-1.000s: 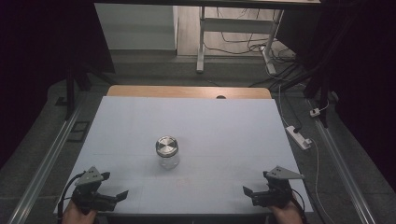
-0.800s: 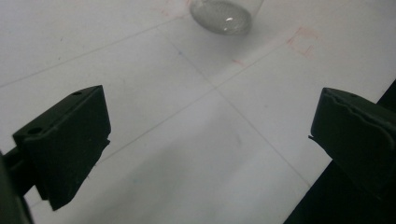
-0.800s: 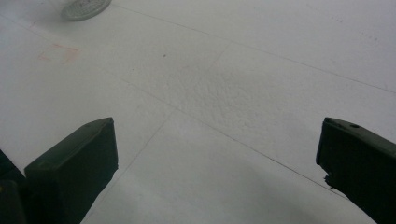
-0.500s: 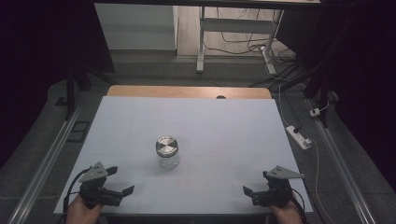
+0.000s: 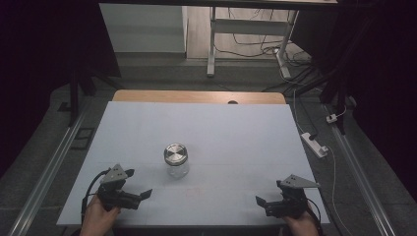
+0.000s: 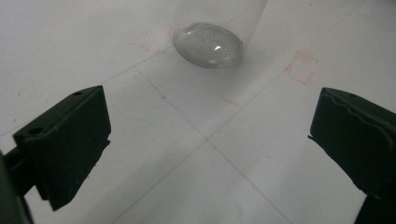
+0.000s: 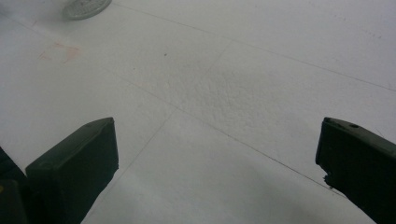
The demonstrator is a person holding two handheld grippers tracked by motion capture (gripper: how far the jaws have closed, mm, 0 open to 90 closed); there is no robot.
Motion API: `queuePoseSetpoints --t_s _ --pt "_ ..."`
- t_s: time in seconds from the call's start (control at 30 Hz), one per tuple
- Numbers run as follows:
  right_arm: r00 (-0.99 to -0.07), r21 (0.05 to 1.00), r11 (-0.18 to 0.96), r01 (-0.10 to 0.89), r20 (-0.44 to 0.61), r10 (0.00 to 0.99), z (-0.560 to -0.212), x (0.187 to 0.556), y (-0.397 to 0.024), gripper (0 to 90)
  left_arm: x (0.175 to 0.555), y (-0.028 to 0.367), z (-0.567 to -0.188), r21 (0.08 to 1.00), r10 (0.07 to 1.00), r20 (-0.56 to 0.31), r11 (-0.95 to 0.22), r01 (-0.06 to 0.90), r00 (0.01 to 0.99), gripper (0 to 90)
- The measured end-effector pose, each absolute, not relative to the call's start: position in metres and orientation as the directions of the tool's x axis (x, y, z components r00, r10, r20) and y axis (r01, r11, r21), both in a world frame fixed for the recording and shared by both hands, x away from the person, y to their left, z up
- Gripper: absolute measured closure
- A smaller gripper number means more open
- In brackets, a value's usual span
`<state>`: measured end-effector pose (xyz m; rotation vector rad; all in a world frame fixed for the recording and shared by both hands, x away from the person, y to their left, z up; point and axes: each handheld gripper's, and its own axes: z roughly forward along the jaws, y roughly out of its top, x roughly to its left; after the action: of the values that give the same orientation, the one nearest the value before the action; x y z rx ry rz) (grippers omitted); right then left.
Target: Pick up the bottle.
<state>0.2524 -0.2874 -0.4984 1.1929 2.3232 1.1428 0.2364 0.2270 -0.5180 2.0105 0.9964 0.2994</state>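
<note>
Up and right of the left gripper [image 5: 140,196] stood the upright jar [image 5: 176,160], nearer it than the right gripper [image 5: 262,203]; both had jaws spread, empty.

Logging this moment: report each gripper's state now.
Left gripper: open, holding nothing, aimed at the glass jar.
Right gripper: open, holding nothing.
</note>
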Motion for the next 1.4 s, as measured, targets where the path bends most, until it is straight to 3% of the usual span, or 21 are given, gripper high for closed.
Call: queuePoseSetpoints --t_s 1.4 --pt "-0.617 0.755 0.344 0.558 0.1 0.78 -0.499 0.253 -0.288 0.0 0.311 0.155 -0.517 0.78 0.659 -0.102 -0.412 0.472 0.745 0.0"
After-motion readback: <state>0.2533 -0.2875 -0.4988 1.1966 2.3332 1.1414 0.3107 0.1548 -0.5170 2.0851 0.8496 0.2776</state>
